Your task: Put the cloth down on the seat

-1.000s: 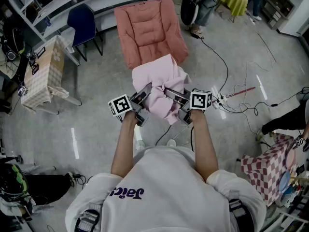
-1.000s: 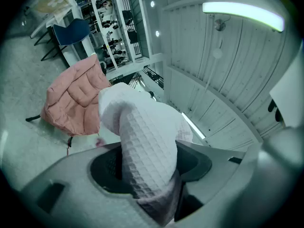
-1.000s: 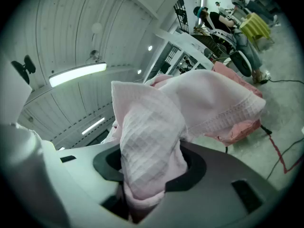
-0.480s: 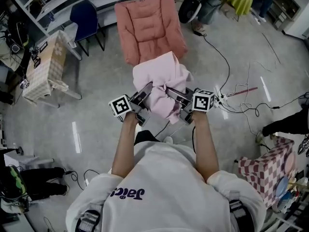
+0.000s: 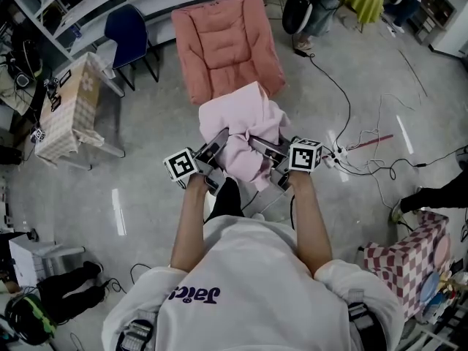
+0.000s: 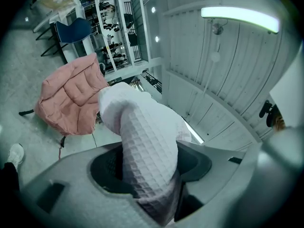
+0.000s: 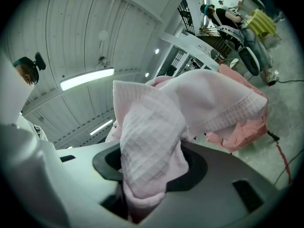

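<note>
Cloth (image 5: 241,126), pink and bunched, is held above the floor, short of the seat (image 5: 223,46), pinched by both the left gripper (image 5: 216,151) and the right gripper (image 5: 265,152). The carry is judged under way; next, it must be brought over the cushion and lowered.

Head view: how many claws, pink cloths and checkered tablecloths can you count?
Claws: 2, the left claw and the right claw
Pink cloth: 1
Checkered tablecloths: 2
Total: 5
</note>
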`<act>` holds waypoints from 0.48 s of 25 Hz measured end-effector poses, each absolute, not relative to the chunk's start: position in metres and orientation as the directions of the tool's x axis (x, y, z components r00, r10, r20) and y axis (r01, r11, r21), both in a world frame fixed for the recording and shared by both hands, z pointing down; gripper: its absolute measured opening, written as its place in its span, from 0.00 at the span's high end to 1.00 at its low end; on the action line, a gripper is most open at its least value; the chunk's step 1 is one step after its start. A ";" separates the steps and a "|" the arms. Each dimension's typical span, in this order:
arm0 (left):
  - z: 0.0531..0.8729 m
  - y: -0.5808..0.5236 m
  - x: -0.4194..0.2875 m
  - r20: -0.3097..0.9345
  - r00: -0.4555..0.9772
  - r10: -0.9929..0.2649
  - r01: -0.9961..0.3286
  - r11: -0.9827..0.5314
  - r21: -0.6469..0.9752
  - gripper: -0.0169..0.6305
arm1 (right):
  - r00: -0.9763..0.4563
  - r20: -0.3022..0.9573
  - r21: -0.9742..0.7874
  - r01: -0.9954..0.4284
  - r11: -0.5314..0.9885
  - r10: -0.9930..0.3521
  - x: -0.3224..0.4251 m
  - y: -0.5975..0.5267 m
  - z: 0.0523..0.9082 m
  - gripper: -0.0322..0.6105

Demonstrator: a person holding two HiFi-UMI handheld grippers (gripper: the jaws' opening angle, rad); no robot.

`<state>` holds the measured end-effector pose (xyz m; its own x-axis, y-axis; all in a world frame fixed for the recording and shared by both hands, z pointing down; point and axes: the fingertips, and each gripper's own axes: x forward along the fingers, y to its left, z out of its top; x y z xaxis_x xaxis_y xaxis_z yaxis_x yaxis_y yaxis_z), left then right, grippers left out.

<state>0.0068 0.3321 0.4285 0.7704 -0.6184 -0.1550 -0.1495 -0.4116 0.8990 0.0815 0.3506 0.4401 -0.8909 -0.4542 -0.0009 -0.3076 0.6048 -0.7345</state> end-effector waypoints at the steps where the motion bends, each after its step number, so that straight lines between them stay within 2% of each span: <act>1: 0.430 0.324 0.009 -0.158 0.770 -0.618 -0.142 -0.408 0.902 0.60 | -0.890 0.000 -0.734 -0.310 0.604 -0.457 0.084 0.342 0.441 0.63; 12: 0.423 0.138 -0.009 -0.202 0.776 -0.597 -0.092 -0.424 0.901 0.60 | -0.864 0.007 -0.715 -0.356 0.601 -0.503 0.064 0.158 0.434 0.62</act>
<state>-0.0094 0.1380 0.4233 0.7763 -0.5971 -0.2021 -0.0920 -0.4245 0.9007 0.0645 0.1583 0.4343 -0.8642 -0.5030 0.0074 -0.3562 0.6014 -0.7151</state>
